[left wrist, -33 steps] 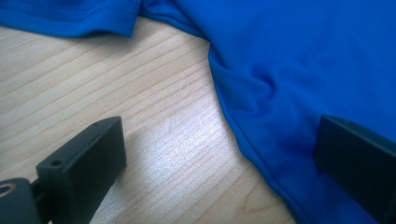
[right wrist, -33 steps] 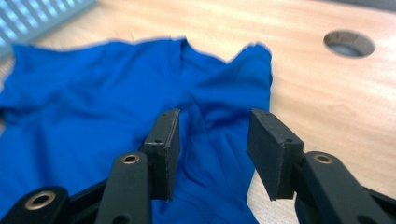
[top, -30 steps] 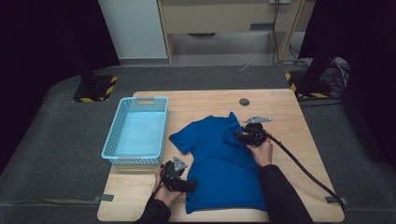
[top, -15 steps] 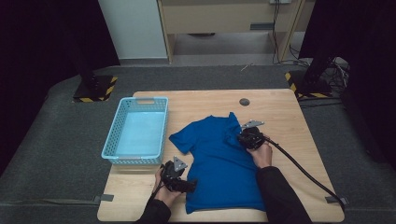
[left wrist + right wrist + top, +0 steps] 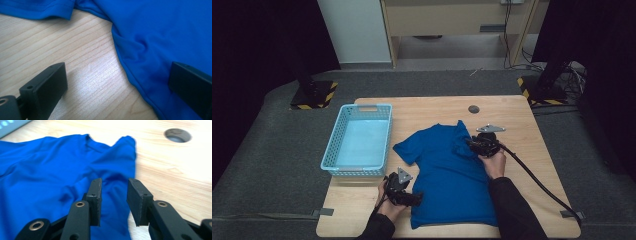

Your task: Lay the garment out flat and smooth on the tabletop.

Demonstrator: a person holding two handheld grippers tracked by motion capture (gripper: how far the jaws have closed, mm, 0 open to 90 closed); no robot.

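A blue T-shirt lies flat on the wooden table, neck toward the far side, with its right sleeve folded in over the chest. My left gripper rests on the table at the shirt's lower left side. In the left gripper view it stands wide open, one jaw on bare wood and the other on the shirt, so the jaws straddle the fabric's edge. My right gripper hovers over the folded sleeve near the collar. Its jaws are open above the shirt, with nothing between them.
A light blue plastic basket stands on the table left of the shirt. A round cable hole sits in the tabletop beyond the collar. The right gripper's cable trails off toward the table's right front corner.
The right gripper has shifted slightly over the folded sleeve. The left gripper and the shirt's lower part have stayed put.
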